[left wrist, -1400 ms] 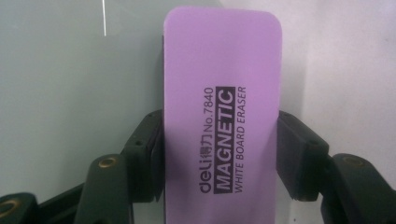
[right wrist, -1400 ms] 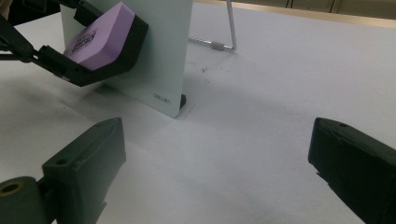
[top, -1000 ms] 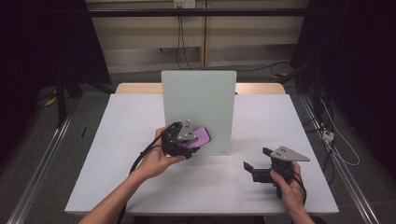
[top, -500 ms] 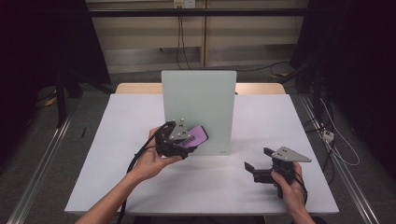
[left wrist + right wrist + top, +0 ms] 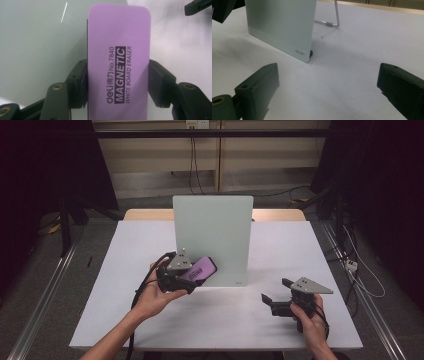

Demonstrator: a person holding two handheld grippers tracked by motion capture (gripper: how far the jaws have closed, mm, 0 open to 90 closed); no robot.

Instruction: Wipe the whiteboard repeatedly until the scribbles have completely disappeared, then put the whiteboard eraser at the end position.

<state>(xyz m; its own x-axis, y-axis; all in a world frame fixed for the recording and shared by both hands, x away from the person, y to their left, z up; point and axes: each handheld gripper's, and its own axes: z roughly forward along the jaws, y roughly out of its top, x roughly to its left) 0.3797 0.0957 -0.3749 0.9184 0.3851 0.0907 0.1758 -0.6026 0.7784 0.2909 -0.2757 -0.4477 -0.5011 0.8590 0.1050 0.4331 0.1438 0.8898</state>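
Nearest, the right gripper rests on the white table, its jaws spread wide around nothing. Farther in, the left gripper is clamped on a flat purple magnetic whiteboard eraser, held against the lower left face of the upright pale-green glass board.

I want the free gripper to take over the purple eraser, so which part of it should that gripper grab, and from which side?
Probably the free far end of the eraser, across its two long edges. The left gripper is already clamped on the lower half, and the eraser's back faces the board. The right gripper, open on the table, could come in from the board's open right side.
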